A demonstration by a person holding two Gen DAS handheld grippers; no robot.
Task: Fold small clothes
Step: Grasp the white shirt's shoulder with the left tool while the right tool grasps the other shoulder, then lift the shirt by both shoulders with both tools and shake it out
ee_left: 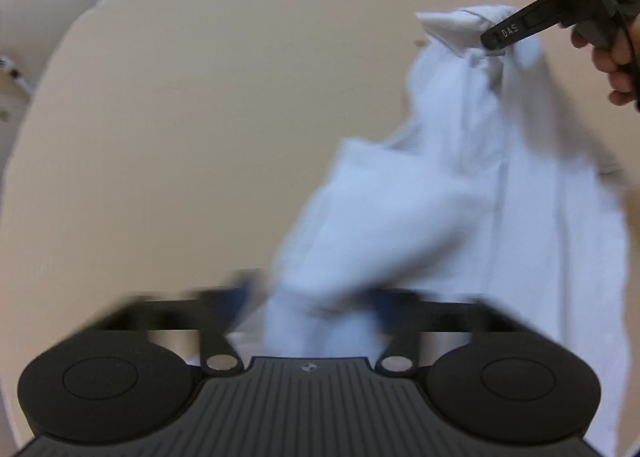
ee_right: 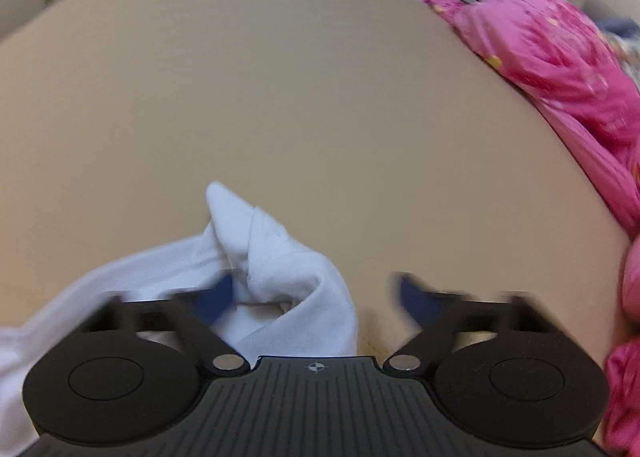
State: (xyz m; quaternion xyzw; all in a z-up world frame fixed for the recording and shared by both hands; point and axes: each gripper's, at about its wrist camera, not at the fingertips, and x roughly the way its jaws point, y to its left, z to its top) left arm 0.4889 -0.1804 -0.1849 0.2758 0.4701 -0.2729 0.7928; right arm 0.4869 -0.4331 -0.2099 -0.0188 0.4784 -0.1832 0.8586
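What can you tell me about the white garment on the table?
The white garment is soft, cotton-looking cloth, crumpled and unfolded, lying partly on the beige table. One bunched end sits between the left gripper's fingers; blur hides whether they pinch it. A hemmed corner stands raised at the right gripper, whose jaws stand apart, cloth against only one finger. What kind of garment it is cannot be told.
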